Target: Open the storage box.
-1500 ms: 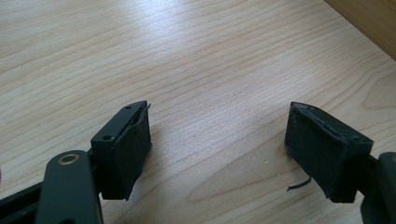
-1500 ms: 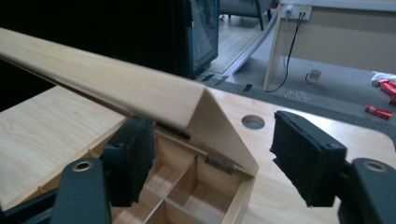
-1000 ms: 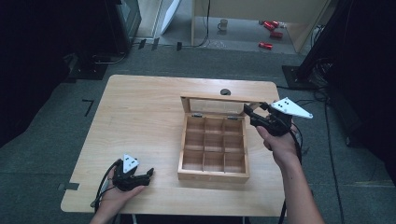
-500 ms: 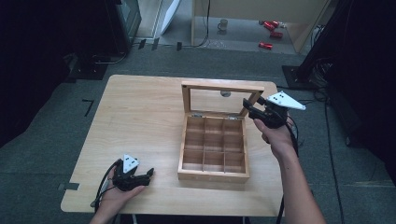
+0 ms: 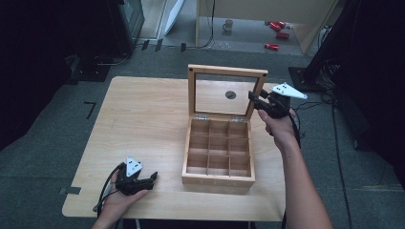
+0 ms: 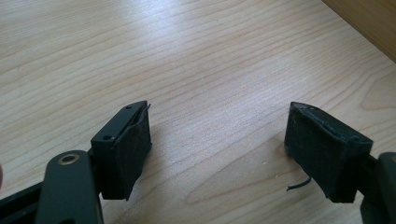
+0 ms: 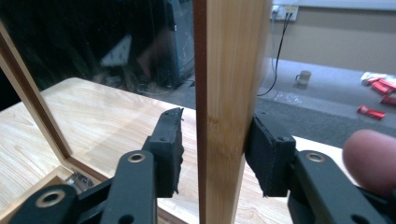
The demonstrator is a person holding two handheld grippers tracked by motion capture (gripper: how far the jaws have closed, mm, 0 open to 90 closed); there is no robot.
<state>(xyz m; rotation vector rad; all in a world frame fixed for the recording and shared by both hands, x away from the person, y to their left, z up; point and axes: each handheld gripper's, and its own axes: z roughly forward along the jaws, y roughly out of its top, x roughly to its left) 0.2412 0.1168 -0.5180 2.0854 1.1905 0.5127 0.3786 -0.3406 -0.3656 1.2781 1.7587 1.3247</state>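
**Right tongs closing on the raised lid frame**

You are holding the right tongs [image 5: 258, 99] at the right edge of the glass-paned wooden lid [image 5: 226, 91], which is standing nearly upright at the far side of the shallow wooden box with nine square compartments [image 5: 218, 149]. That box is sitting right of centre on the pale wooden worktop [image 5: 143, 124], its hinges showing at the far wall. In the right gripper view the light wood frame of the lid [image 7: 229, 93] is running upright between the two black jaws; the jaws have just been closing, the right pad [image 7: 266, 149] is pressing against the frame, and the left pad [image 7: 170, 149] is sitting just beside it with a thin gap showing.

You are resting the left tongs [image 5: 143, 177] on the worktop near the near-left corner, well apart from the box. In the left gripper view its jaws are standing wide apart with bare wood grain between them, gripping nothing.
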